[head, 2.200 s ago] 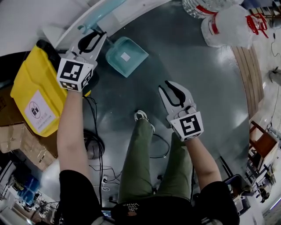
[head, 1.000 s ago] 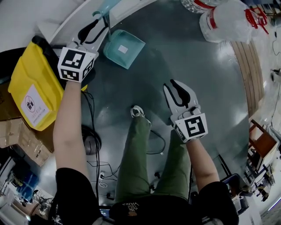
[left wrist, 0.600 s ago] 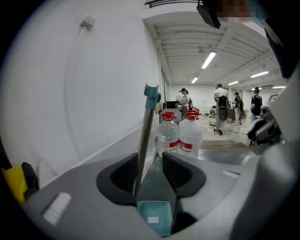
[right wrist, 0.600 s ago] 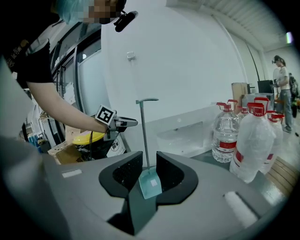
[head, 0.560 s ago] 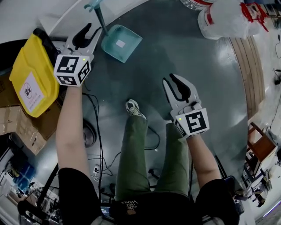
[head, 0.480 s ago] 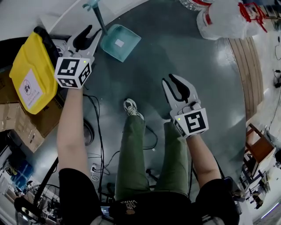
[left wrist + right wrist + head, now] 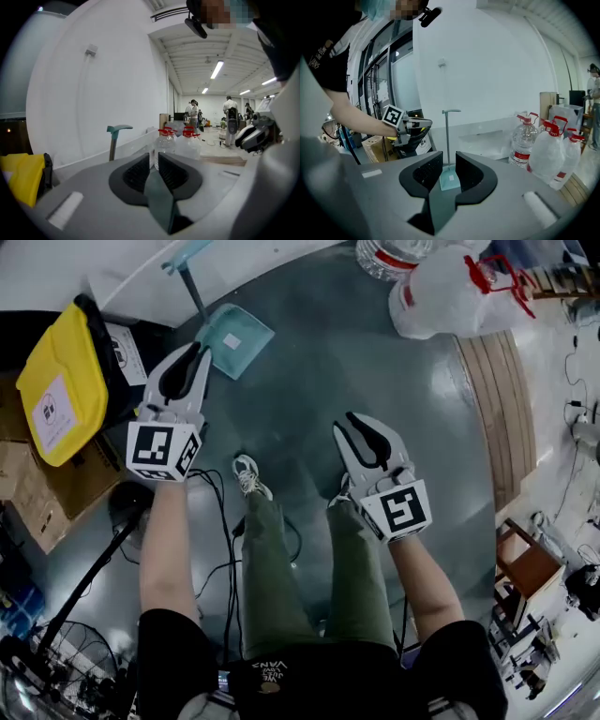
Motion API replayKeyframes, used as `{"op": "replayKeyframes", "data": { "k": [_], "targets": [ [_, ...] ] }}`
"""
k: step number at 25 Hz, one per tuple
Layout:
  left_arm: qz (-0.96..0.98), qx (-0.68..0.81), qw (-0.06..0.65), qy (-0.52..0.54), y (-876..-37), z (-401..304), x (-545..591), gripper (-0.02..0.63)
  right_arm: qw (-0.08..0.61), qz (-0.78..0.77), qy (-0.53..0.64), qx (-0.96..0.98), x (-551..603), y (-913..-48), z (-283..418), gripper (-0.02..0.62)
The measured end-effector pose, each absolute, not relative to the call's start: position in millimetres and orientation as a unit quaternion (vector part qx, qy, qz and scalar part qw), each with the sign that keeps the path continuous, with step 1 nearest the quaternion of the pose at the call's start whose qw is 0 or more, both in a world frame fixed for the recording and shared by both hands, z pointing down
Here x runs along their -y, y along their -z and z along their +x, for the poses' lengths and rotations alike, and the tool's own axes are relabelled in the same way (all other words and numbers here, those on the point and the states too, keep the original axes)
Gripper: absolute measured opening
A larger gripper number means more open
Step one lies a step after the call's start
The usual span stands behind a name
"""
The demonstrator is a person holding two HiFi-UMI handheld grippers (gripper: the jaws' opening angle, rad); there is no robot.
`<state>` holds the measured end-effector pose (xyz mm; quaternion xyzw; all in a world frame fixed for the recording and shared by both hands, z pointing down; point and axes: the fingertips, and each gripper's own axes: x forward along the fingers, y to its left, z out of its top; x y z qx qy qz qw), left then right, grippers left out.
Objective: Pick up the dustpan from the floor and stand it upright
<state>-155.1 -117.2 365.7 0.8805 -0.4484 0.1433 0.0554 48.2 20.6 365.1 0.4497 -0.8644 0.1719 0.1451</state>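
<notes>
I see open floor [image 7: 375, 381] right of the dustpan [image 7: 232, 340]. The wall [image 7: 94, 268] edge is just behind it, with a bin [image 7: 61, 390] on its left. It stands upright, pan down and handle [image 7: 190, 287] vertical. Left gripper [image 7: 200, 351] is empty, jaws just been closing to a narrow gap. Right gripper [image 7: 364, 423] is spread and empty.

**Dustpan upright near the wall**

The dustpan [image 7: 239, 352] is pale teal. Its shallow, squarish pan carries a small white label [image 7: 231, 340] in the middle. The pan sits on the dark grey floor [image 7: 375, 399], with its open mouth facing away from the white wall [image 7: 487, 61] close behind it. A thin dark handle [image 7: 447, 140] rises straight up from the pan's rear edge and ends in a teal crosswise grip [image 7: 451, 111].
</notes>
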Motion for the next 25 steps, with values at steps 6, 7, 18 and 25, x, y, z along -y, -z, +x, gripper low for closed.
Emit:
{"op": "replayKeyframes", "data": {
  "k": [6, 7, 18, 25],
  "targets": [
    [0.872, 0.469, 0.073, -0.117, -339.3, -137.7, 62.4, 0.067, 0.136, 0.445, -0.165, 0.87, -32.9, -334.1, 63.7, 0.06],
    [0.871, 0.473, 0.077, -0.113, -335.5, -136.3, 53.4, 0.059, 0.134, 0.441, -0.163, 0.872, -35.5, -328.9, 64.1, 0.05],
    [0.841, 0.518, 0.147, -0.045, -257.1, -123.8, -27.3, 0.052, 0.111, 0.404, -0.164, 0.893, -67.4, -262.4, 55.8, 0.002],
    [0.851, 0.503, 0.151, -0.033, -197.0, -93.4, -55.1, 0.052, 0.097, 0.385, -0.157, 0.904, -80.8, -202.8, 53.2, 0.002]
  ]
}}
